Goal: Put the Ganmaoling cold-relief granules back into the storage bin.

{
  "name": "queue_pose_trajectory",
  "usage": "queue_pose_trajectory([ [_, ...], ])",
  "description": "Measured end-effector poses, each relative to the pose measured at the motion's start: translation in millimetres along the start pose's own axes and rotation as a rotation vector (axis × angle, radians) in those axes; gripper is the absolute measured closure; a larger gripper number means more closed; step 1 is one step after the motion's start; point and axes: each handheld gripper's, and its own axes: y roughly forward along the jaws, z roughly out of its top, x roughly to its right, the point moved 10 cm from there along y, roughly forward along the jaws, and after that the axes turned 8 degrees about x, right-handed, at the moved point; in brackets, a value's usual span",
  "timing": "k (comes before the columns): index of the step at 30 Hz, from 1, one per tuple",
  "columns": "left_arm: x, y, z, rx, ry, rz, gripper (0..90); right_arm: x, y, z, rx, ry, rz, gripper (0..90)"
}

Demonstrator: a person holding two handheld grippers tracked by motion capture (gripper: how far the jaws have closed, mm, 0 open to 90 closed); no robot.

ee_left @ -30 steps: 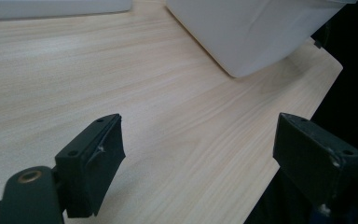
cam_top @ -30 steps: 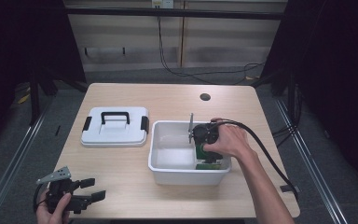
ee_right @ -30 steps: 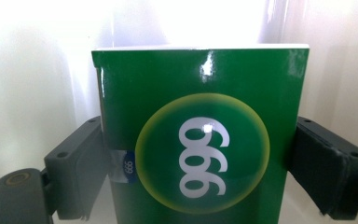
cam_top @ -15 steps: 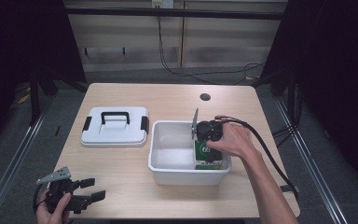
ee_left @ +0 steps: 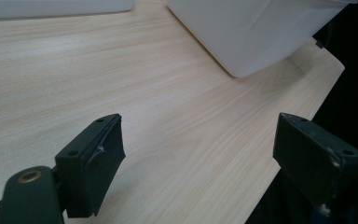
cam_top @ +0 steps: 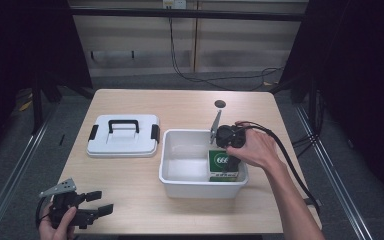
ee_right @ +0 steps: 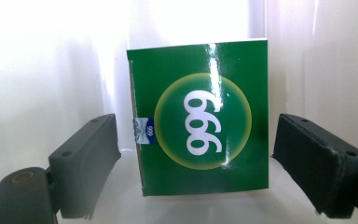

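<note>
The green box [ee_right: 200, 116] with the number 999 lies flat on the floor of the white bin [cam_top: 180, 186], in the corner at about 4 o'clock of the bin as the high view gives it; the bin itself stands a little toward 3 o'clock from the middle of the table [cam_top: 145, 200]. The right gripper [cam_top: 228, 150] hangs over that corner and looks straight down; in the right gripper view its jaws stand wide open, one on each side of the box, and neither pad touches it, so it holds nothing.

I judge that the step in hand is either to take this box or to leave it there; the pictures do not decide which. If it is a grasp, the jaws should come down evenly, so that both pads meet the two long edges at the same height; the box is near the bin wall, so the pad on that side needs to slide between wall and box without pushing the box askew; close slowly, because the glossy card may slip.

The left gripper [cam_top: 82, 210] rests at 7 o'clock of the table, also open and empty; the lid [cam_top: 124, 135] with its black handle lies at 10 o'clock, just beside the bin.
</note>
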Motion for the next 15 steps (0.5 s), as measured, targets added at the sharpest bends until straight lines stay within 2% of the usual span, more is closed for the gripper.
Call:
queue_pose_trajectory([
  [5,0.1,0.0,0.1,0.002,-0.002,0.000,16.2,1.0,-8.7,2.2,0.048,0.013,-0.011,15.0],
  [6,0.0,0.0,0.1,0.002,-0.002,0.001,16.2,0.4,-11.1,2.9,0.062,0.029,-0.014,15.3],
  [7,0.1,0.0,0.1,0.002,-0.002,0.000,16.2,1.5,-13.5,3.7,0.081,0.023,-0.012,15.6],
  [10,0.1,-0.2,0.2,0.003,-0.003,0.000,16.2,0.4,-20.7,5.6,0.132,0.048,-0.014,17.2],
  [15,-0.1,0.0,0.0,0.001,0.000,0.002,16.2,0.9,-29.9,6.3,0.203,0.061,-0.030,18.5],
])
